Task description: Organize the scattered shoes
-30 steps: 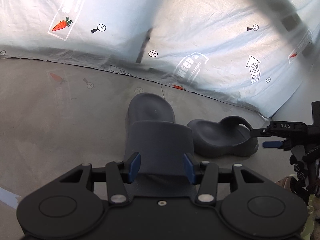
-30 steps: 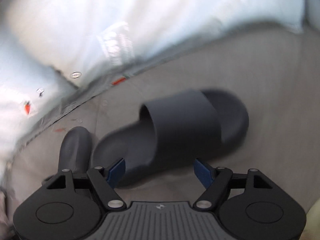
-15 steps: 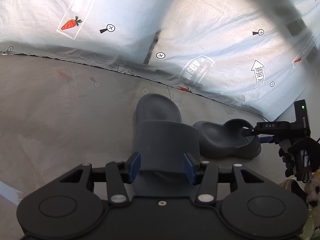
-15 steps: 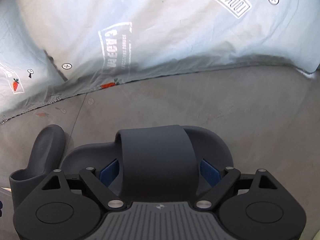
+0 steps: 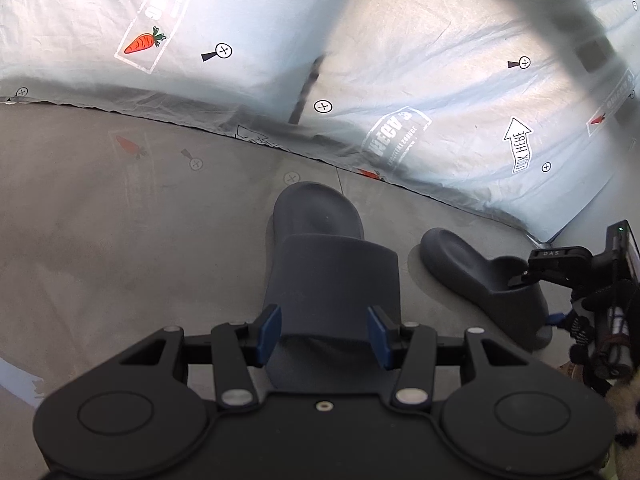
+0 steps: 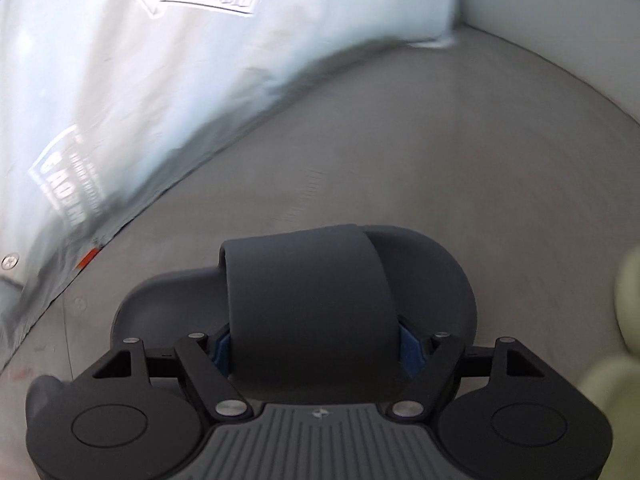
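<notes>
Two dark grey slide sandals lie side by side on the grey floor. My left gripper [image 5: 324,334] is shut on the strap of the left slide [image 5: 320,216], with its blue pads against the strap's two edges. The right slide [image 5: 464,264] lies just to its right, and my right gripper [image 5: 536,296] reaches onto its strap from the right. In the right wrist view the right gripper [image 6: 314,350] straddles that slide's strap [image 6: 308,280]. Its jaws are closing, and both blue pads touch the strap's edges.
A silvery plastic sheet [image 5: 440,80] with printed carrots and arrows hangs behind the slides and meets the floor [image 5: 120,220] just beyond them. A gloved hand [image 5: 600,312] holds the right gripper. Blurred pale green objects [image 6: 628,292] sit at the right edge.
The right gripper swung over the right slide, rolled, came down on its strap and narrowed its jaws. The left gripper kept its grip and stayed in place.
</notes>
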The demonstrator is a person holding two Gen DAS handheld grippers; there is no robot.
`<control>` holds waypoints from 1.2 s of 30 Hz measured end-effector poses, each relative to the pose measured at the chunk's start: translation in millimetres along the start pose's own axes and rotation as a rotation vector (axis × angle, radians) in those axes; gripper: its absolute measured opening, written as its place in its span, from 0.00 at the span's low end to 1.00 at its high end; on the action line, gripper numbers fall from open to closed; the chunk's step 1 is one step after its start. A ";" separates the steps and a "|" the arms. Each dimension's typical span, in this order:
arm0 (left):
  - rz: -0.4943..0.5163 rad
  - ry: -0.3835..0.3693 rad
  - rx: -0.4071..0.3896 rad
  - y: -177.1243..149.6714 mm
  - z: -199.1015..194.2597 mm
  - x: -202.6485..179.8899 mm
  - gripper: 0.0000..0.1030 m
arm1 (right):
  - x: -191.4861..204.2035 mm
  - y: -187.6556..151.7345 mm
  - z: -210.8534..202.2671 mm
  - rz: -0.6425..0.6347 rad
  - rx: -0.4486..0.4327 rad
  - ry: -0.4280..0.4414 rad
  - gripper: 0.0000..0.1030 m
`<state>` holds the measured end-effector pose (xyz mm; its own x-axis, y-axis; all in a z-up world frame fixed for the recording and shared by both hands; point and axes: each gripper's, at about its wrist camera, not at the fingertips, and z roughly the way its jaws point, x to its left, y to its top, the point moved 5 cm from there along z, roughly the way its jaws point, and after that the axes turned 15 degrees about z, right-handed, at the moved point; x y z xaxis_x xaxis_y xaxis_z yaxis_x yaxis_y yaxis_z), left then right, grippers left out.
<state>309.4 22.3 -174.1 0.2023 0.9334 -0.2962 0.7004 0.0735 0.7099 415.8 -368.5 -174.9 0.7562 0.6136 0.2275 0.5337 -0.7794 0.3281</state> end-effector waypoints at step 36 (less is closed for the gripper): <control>-0.024 0.036 0.003 -6.3 -7.6 16.8 0.47 | 58.6 -30.8 -10.0 -0.522 0.210 0.537 1.00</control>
<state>303.1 40.2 -178.7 0.1605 0.9435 -0.2899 0.7071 0.0950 0.7007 439.9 -307.3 -162.4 0.1285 0.8431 0.5222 0.8713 -0.3475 0.3466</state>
